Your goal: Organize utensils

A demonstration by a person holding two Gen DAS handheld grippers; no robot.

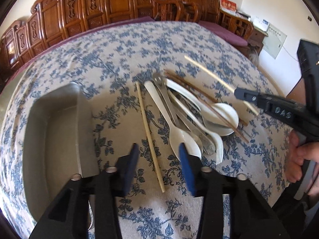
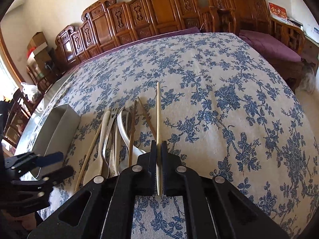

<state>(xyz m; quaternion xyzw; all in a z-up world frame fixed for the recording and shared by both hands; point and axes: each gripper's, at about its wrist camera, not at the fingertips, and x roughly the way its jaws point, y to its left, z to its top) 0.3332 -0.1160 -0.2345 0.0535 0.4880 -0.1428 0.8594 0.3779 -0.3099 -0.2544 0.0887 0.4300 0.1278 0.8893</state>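
jaws of my right gripper (image 2: 159, 155) pinch one pale chopstick (image 2: 158, 119) beside the utensil pile (image 2: 119, 139); my left gripper (image 1: 159, 149) straddles another chopstick (image 1: 150, 137) without touching, near the metal tray (image 1: 59, 119).

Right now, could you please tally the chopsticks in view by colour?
Pale chopsticks: 2, one of them clamped in the right gripper
Dark brown chopsticks: 2
Total: 4
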